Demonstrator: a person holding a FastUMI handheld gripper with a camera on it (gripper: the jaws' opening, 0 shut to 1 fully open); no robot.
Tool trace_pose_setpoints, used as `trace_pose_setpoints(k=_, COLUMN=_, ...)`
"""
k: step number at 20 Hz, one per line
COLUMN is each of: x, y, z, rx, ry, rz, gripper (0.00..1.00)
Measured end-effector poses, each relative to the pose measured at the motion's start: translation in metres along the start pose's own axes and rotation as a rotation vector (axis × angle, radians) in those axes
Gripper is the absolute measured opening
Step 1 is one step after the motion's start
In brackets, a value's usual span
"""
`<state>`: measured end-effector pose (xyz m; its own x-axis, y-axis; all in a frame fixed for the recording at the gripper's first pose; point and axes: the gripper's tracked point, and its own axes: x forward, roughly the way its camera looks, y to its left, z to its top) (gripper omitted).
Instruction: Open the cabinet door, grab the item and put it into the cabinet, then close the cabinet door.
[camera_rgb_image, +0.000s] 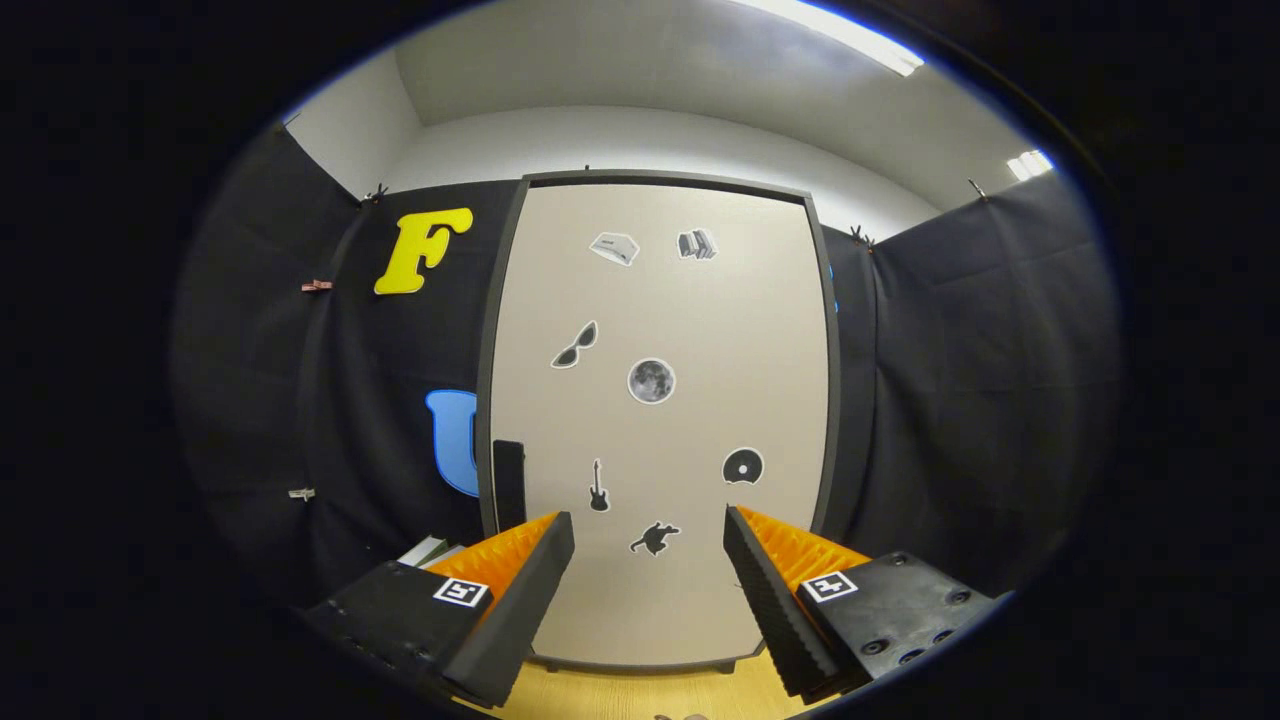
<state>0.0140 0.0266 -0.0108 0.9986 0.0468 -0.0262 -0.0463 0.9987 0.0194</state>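
I see the cabinet (655, 420) straight ahead, beyond my fingers (648, 560), standing on the wooden surface (640, 695). Its door (700, 330) is shut and dotted with small stickers. A dark handle (509, 485) runs upright along the door's left edge, just above my left fingertip. My fingers are spread wide with nothing between them, apart from the door. Something pale (430, 551) peeks out behind the left finger; I cannot tell what.

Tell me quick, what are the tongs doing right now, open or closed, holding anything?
Tongs: open, holding nothing; fingers spread apart, pointed at the closed cabinet door, with its handle beyond the left finger.
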Motion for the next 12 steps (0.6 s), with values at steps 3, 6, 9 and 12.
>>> trace_pose_setpoints(k=3, x=0.002, y=0.007, z=-0.004, rx=-0.002, ry=0.009, rz=0.013, gripper=0.97)
trace_pose_setpoints(k=6, x=0.004, y=0.013, z=-0.001, rx=0.021, ry=-0.004, rz=0.021, gripper=0.97)
trace_pose_setpoints(k=9, x=0.007, y=0.020, z=0.000, rx=0.034, ry=-0.010, rz=0.033, gripper=0.97)
trace_pose_setpoints(k=12, x=0.012, y=0.027, z=-0.007, rx=0.024, ry=0.003, rz=0.035, gripper=0.97)
